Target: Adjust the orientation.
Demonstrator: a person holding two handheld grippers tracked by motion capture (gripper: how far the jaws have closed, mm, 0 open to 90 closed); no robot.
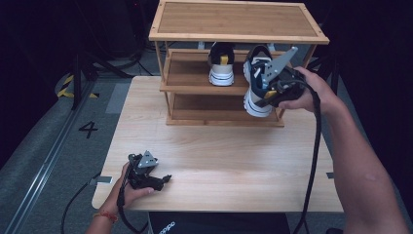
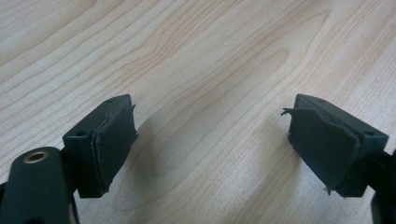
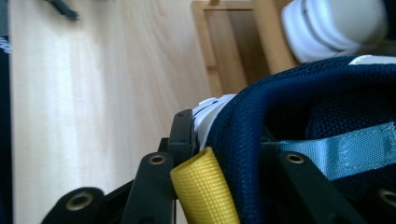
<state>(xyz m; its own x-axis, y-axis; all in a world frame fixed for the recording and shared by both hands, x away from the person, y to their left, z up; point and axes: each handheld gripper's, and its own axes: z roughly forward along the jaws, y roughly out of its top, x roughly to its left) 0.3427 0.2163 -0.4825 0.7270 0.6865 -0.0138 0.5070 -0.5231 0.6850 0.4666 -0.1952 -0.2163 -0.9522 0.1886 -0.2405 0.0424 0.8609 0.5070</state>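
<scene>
Nearest the person, the left gripper (image 1: pixel 160 181) was rested on the table (image 1: pixel 219 161), its jaws spread wide with nothing between them. Beyond it, on the floor to the left of the table, a black "4" (image 1: pixel 88 128) could be read.

Farther off, the right gripper (image 1: pixel 265 92) was clenched on the heel collar of a shoe (image 1: pixel 256 83), beside its yellow pull tab (image 3: pixel 205 191). The shoe was held in the air just in front of the rack's (image 1: pixel 234 22) middle shelf, heel towards the gripper, toe pointing in under the top board. A second shoe (image 1: pixel 221 66) already stood on that shelf, just to the left. The right hand was judged far nearer the rack.
</scene>
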